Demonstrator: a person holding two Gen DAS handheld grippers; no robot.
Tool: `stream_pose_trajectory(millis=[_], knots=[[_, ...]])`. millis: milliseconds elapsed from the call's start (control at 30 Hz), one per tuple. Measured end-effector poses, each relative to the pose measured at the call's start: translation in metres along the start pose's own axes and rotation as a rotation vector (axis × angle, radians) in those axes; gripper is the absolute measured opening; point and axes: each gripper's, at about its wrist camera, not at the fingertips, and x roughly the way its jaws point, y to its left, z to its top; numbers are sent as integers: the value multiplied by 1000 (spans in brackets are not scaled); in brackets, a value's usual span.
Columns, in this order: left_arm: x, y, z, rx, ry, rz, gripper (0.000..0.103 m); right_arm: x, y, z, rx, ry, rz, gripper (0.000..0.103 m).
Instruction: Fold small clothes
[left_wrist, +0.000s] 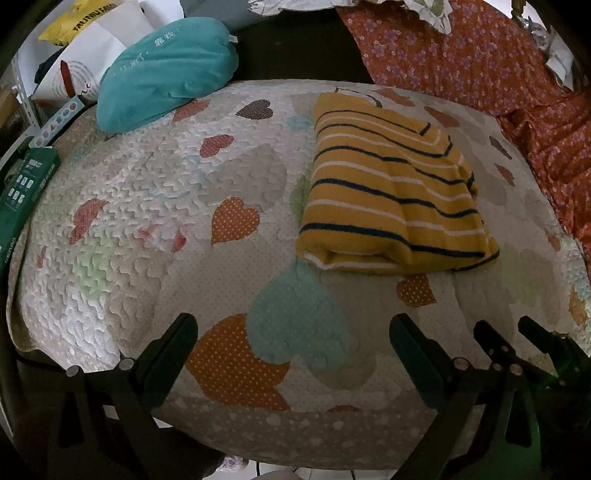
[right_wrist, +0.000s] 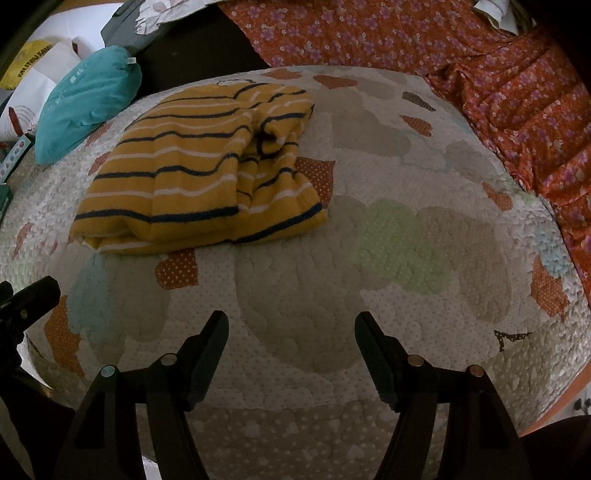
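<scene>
On a heart-print quilt (left_wrist: 155, 206), the striped top (left_wrist: 391, 192) is lying folded — both grippers, left (left_wrist: 293, 345) and right (right_wrist: 291, 341), hanging wide and empty just short of it, seemingly finished.

Dim soft indoor light, strong fisheye bulge, dark vignetted corners

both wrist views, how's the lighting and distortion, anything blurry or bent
Left wrist view: dim, strong fisheye bulges the heart quilt into a dome; the striped sweater stays sharp, the left tongs dark and open. Right wrist view: equally dim, same bulge, right tongs near-silhouette and open, floral cloth curved along the edge.
</scene>
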Motion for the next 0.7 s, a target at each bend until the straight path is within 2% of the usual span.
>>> stream_pose_trajectory(millis=[700], knots=[[4, 5, -2, -28, 23, -23, 103, 0, 2, 1, -21, -13, -7, 75]])
